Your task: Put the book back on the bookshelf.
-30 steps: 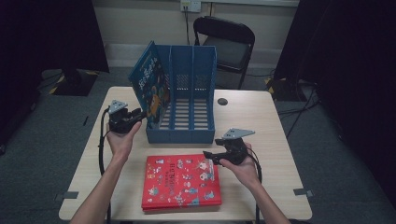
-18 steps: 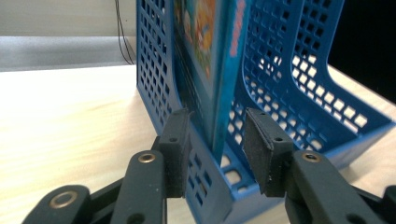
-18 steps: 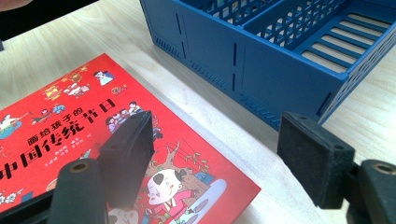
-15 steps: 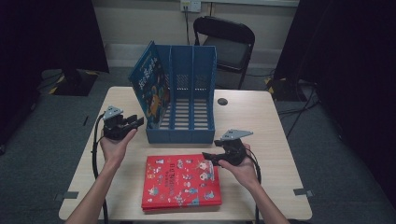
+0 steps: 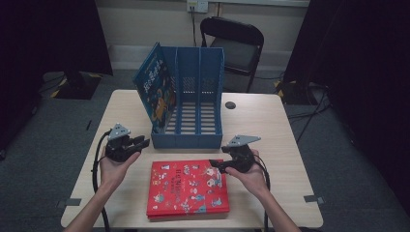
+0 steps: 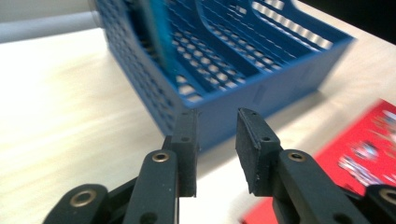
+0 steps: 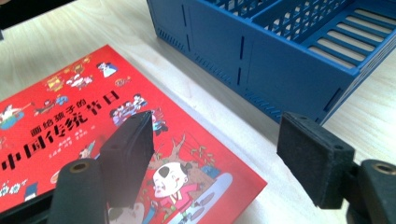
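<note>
The red book [image 5: 189, 187] is lying flat on the table [image 5: 290, 145], cover up, just in front of the blue file rack [image 5: 196, 87]. The right gripper [image 5: 216, 165] is hovering over the book's far right corner with its jaws spread wide and nothing between them; in the right gripper view [image 7: 219, 154] one jaw is sitting above the cover and the other beyond the book's edge, toward the rack [image 7: 280, 51]. The left gripper [image 5: 140, 143] is resting in the person's left hand [image 5: 113, 169], left of the rack's front corner, its jaws parted a little and holding nothing (the left gripper view [image 6: 217, 149] is blurred). A blue book [image 5: 155, 87] is leaning in the rack's left slot.
</note>
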`<action>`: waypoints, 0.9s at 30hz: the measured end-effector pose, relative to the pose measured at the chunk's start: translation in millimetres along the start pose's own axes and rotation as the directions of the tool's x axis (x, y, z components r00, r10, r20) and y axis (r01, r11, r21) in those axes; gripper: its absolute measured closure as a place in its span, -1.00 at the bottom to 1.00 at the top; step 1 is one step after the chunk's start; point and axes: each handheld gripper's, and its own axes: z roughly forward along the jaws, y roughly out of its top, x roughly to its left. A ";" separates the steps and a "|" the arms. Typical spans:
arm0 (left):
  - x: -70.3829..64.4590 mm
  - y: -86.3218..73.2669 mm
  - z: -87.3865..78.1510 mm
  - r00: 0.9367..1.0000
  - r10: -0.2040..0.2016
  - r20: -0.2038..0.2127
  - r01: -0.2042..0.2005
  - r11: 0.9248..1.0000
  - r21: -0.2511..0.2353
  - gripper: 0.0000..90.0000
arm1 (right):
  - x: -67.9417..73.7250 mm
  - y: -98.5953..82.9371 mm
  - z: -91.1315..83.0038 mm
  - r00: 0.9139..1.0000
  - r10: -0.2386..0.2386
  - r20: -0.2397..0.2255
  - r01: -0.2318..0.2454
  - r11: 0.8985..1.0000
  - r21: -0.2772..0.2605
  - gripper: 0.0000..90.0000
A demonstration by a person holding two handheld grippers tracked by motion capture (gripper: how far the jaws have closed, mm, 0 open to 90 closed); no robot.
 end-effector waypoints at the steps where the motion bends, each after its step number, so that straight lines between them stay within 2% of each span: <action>1: -3.4 -2.5 -1.0 1.000 0.004 0.010 -0.004 1.000 0.007 0.50 | 0.3 -0.6 -0.9 1.000 -0.001 0.002 0.001 1.000 0.004 -0.40; 3: -9.5 -8.0 -3.6 0.999 0.028 0.018 -0.028 0.999 0.027 0.44 | 0.7 -2.6 -3.6 1.000 -0.005 0.005 0.005 1.000 0.008 -0.40; 6: -15.2 -18.3 -6.5 0.999 0.000 0.045 -0.001 0.999 0.035 0.37 | 1.2 -9.2 -5.5 1.000 -0.003 0.006 0.003 1.000 0.020 -0.40; 11: -22.0 -32.7 -6.5 0.998 0.006 0.056 -0.010 0.997 0.078 0.27 | 2.1 -24.8 -2.7 1.000 0.015 -0.001 -0.015 0.999 0.032 -0.40; 13: -23.4 -35.0 -5.4 0.998 -0.003 0.055 -0.001 0.996 0.088 0.23 | 2.8 -28.9 0.1 1.000 0.009 -0.002 -0.009 0.999 0.052 -0.40; 15: -23.7 -37.5 -4.2 0.995 -0.045 0.084 0.036 0.994 0.107 0.18 | 2.5 -33.0 3.4 1.000 0.018 -0.004 -0.018 0.998 0.062 -0.40; 16: -24.9 -39.1 -3.5 0.995 -0.053 0.084 0.044 0.994 0.100 0.18 | 2.4 -34.5 5.0 1.000 0.019 -0.005 -0.018 0.997 0.069 -0.40; 18: -28.9 -42.4 -2.6 0.995 -0.052 0.083 0.042 0.992 0.118 0.18 | 2.5 -36.6 8.2 1.000 0.017 -0.006 -0.016 0.997 0.080 -0.40; 20: -33.0 -45.8 -1.0 0.993 -0.061 0.105 0.048 0.991 0.122 0.14 | 3.1 -37.9 10.4 1.000 0.013 -0.007 -0.013 0.996 0.091 -0.40; 22: -36.1 -47.4 1.2 0.995 -0.030 0.093 0.018 0.992 0.128 0.15 | 4.0 -39.5 12.4 1.000 0.015 -0.009 -0.014 0.995 0.096 -0.42; 24: -35.2 -49.7 4.1 0.993 -0.040 0.107 0.025 0.990 0.140 0.15 | 5.0 -40.2 13.2 1.000 0.017 -0.004 -0.017 0.996 0.087 -0.43; 26: -36.7 -53.7 7.3 0.996 -0.022 0.091 0.008 0.988 0.152 0.15 | 4.8 -41.0 13.1 1.000 0.020 -0.003 -0.019 0.996 0.085 -0.43; 27: -36.6 -55.3 9.2 0.995 -0.011 0.099 -0.005 0.987 0.159 0.15 | 4.3 -41.6 13.4 1.000 0.024 -0.009 -0.023 0.997 0.080 -0.44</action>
